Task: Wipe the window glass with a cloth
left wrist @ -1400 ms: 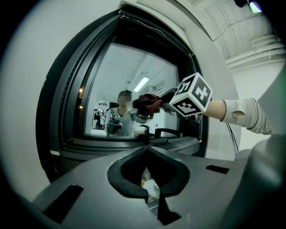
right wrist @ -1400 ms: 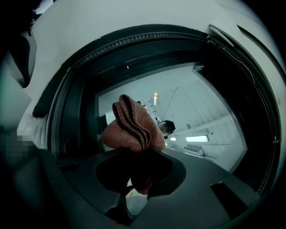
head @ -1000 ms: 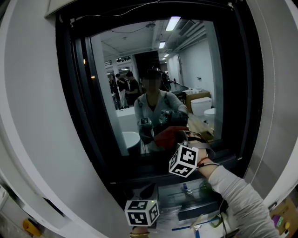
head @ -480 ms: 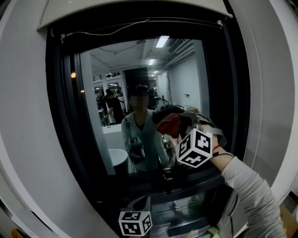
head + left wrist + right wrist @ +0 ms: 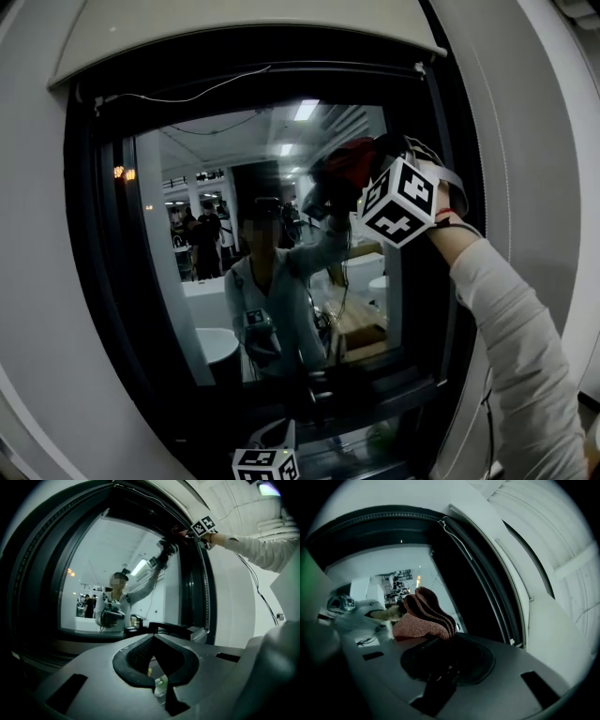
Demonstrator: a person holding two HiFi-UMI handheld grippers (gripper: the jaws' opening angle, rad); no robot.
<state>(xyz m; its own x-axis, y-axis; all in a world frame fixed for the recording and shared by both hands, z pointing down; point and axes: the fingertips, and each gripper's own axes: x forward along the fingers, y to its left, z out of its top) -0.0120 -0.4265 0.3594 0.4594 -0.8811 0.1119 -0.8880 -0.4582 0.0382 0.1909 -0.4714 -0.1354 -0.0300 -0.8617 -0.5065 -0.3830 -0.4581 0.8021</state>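
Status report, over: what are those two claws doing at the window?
Right gripper shut on cloth, at upper right corner of window glass. Left gripper shut, empty, held low. Nothing blocking the glass.

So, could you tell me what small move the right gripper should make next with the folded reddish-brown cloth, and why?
Probably a sweep leftward along the top of the window glass. The right gripper clamps the folded reddish-brown cloth at the pane's upper right corner, beside the black window frame, so the rest of the glass lies to its left and below.
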